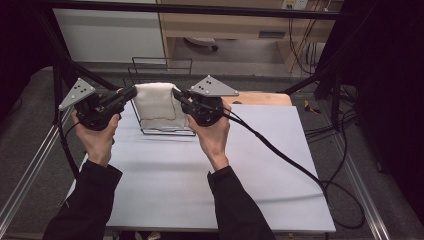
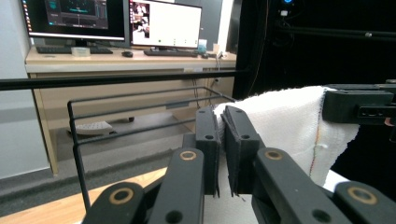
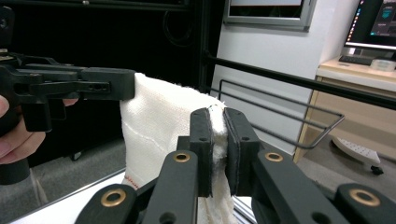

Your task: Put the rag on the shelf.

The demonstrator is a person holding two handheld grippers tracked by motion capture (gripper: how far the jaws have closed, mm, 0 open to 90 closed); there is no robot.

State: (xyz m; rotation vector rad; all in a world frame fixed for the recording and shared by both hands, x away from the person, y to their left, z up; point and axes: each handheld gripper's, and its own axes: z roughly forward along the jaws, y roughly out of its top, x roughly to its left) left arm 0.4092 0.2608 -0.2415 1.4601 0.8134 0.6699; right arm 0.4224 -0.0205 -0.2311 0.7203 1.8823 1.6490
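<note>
over wire rack [image 1: 165, 131] on table: white towel [image 1: 155, 102] stretched, l gripper [image 1: 131, 92] & r gripper [image 1: 176, 93] each pinching top corner

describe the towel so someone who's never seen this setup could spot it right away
On the white table, look to the far edge, where a black wire rack stands. The white towel hangs there, stretched between the left gripper and right gripper, each pinching a top corner. It is the one soft, pale thing among black metal.
</note>
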